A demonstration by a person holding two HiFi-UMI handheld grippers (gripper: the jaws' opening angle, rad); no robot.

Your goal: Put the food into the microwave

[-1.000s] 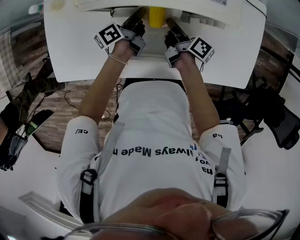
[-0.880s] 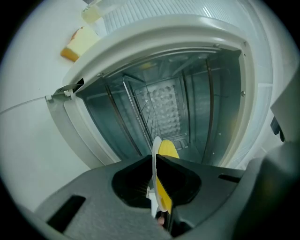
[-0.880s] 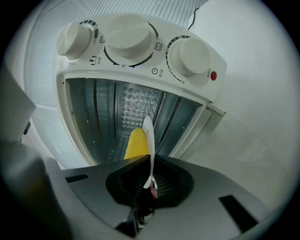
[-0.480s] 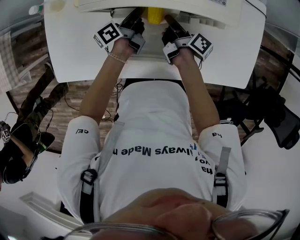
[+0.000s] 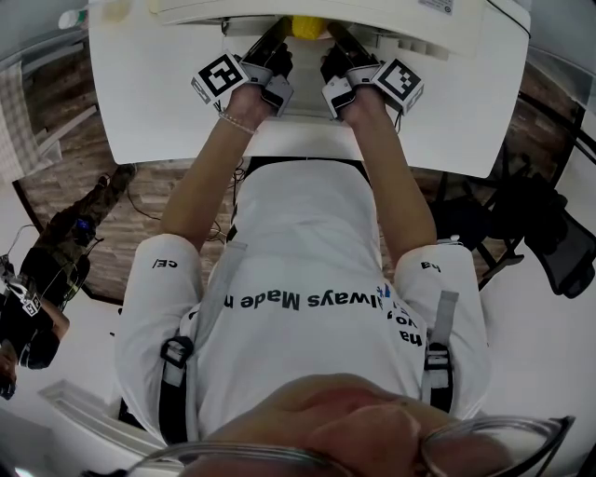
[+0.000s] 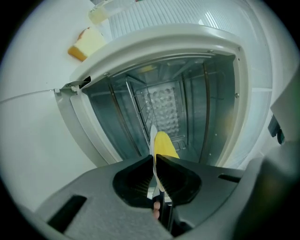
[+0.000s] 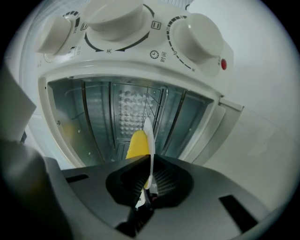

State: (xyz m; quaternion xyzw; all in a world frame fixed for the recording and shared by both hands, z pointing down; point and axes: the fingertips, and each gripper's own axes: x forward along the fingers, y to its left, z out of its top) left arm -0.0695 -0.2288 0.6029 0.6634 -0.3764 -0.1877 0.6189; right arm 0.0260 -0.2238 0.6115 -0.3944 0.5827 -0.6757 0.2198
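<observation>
— White surface [image 5: 158, 102], smooth and bare for the most part, with wood-plank floor [image 5: 56, 102] either side. At the far edge sits a white microwave [image 5: 372, 9], its mouth wide open.

— And both tools are right at that mouth. The left gripper [image 6: 154, 161] has its dark ribbed jaws pinched onto the thin white rim of a plate [image 6: 153, 136]. The right gripper [image 7: 150, 161] is clamped on the opposite rim in the same way.

— So the plate hangs between them, edge-on to each camera. What's on it?

— Yellow food [image 6: 163, 144], a rounded, smooth lump. It sits just in front of the cavity, level with the opening. I can't tell whether it has crossed the threshold.

— Give me the cavity.

— Grey brushed metal walls with vertical rails, and a dimpled back panel [image 7: 131, 110].

— Controls?

— Three round white dials [image 7: 112, 16] in a row, tick marks around them. There's a small clock symbol [image 7: 154, 54] and a red lamp [image 7: 223, 64] at the end.

— Any writing?

— The person's white shirt [image 5: 279, 300] reads "always Made", upside down from the head view. Each gripper carries a cube with black-and-white square markers [image 5: 222, 74].

— Anything else on the surface?

— A pale wedge with an orange edge [image 6: 86, 43], well to the left of the microwave.
</observation>
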